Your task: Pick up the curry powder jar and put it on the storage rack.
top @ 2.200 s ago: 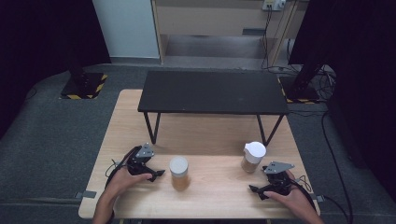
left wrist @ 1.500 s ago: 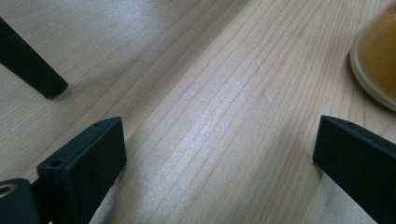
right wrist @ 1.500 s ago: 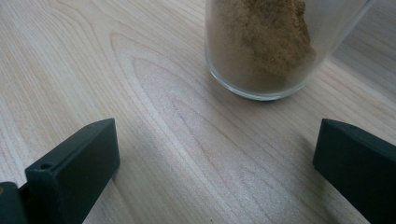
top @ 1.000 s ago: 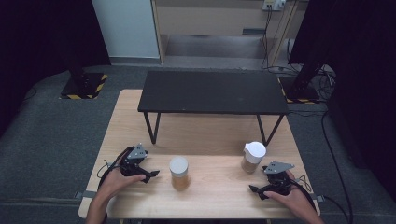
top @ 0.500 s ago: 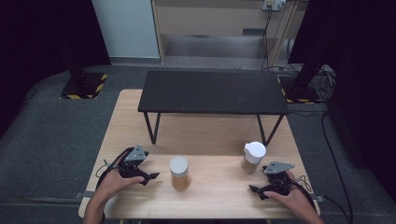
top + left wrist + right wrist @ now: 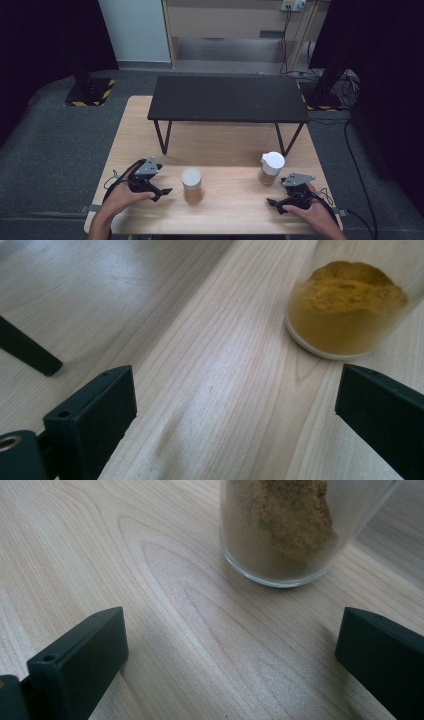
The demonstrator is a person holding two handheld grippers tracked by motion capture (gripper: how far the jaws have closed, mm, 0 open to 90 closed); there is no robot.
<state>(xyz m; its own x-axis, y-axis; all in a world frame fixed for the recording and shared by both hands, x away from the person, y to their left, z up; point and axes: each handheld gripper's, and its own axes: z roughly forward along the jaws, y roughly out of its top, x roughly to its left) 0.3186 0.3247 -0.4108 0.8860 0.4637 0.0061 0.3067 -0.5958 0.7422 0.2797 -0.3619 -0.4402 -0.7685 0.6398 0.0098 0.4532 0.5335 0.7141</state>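
Grey carpet and dark curtains are seen around a light wooden table (image 6: 220, 142), across the far part of which a low black bench with thin legs (image 6: 227, 98) is set. On the near part of the tabletop, a clear glass jar with a white lid, partly filled with yellow-orange powder (image 6: 191, 185), is stood upright left of centre, and a second clear lidded jar holding a browner powder (image 6: 270, 168) is stood upright towards the right, well apart from the first. The left gripper (image 6: 162, 192) is held low over the wood just beside the yellow jar, its jaws spread wide with nothing between them; in the left gripper view the jar's base (image 6: 345, 310) is seen ahead, nearer the right-hand jaw, untouched. The right gripper (image 6: 272, 204) is held near the brown jar, its jaws likewise spread apart and empty, with that jar's base (image 6: 285, 530) seen ahead in the right gripper view.
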